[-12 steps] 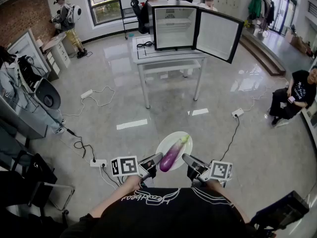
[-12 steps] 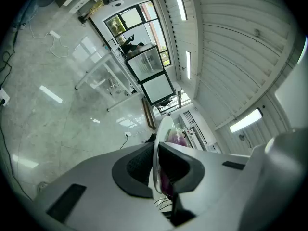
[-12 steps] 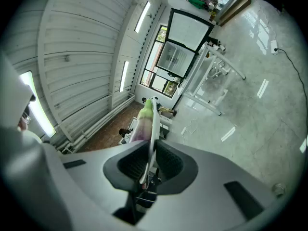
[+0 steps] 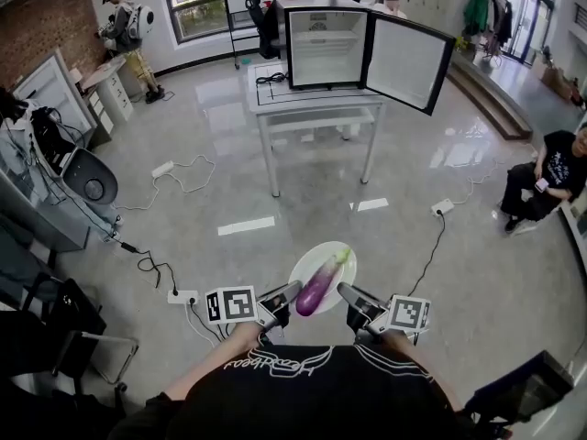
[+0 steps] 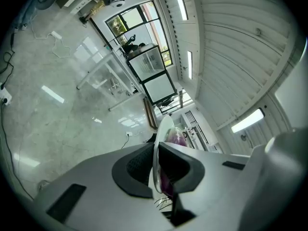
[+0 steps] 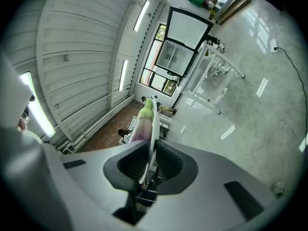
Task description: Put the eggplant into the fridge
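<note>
Left gripper view: fingers (image 5: 192,167) gripping plate (image 5: 155,162) half-hide eggplant (image 5: 176,137).

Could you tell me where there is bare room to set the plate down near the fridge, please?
The table is bare in front of the fridge, between the black cable and the open door. The fridge's shelves look empty. Left of it, cords crowd the floor.

A white surface (image 4: 316,104) stands on the glossy floor (image 4: 303,214), carrying an open fridge (image 4: 326,49) and a black cable (image 4: 272,81) beside it. Power strips (image 4: 183,297) and loose cords (image 4: 147,266) lie spread across the floor.
</note>
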Demonstrator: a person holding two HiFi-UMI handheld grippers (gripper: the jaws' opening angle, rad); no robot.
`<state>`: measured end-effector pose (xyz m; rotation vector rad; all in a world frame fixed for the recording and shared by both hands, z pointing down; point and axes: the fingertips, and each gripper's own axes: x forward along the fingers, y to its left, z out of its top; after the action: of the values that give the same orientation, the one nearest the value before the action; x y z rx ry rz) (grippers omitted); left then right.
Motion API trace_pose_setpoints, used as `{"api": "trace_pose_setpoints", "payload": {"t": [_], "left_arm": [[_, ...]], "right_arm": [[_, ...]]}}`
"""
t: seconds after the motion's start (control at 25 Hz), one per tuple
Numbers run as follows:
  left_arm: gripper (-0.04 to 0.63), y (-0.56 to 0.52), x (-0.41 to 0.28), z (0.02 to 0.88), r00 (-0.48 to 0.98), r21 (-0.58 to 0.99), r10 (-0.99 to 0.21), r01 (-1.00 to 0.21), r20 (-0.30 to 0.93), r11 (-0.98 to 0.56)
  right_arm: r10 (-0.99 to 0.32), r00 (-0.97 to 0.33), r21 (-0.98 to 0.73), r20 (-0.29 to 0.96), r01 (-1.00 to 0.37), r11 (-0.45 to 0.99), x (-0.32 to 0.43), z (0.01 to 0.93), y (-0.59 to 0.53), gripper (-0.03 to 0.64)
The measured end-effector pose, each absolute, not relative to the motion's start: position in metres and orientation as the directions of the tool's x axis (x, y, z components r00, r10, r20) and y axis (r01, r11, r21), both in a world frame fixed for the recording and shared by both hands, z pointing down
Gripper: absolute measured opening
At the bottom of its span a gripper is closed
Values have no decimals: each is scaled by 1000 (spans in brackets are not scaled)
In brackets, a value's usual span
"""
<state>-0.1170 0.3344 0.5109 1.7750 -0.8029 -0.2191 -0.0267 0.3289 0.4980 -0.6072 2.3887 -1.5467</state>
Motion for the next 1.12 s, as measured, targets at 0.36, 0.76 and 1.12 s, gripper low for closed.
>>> {"api": "trace_pose_setpoints", "payload": {"t": [0.36,0.76,1.12], "left_arm": [[29,337,-106,510,747,897,-616,-418,251,-141],[29,331,-79,507,746,897,-614,-422,259,-134],[29,320,-35,503,758,893,-605,-419,244,-165]], "right_arm": [[-463,-885,-913,41,-222,342,-14,502,329,44],[-489,-872,-924,28,-210,321,16,501,320,44],[-510,-860,-920,1,-201,337,60,498,309,44]]}}
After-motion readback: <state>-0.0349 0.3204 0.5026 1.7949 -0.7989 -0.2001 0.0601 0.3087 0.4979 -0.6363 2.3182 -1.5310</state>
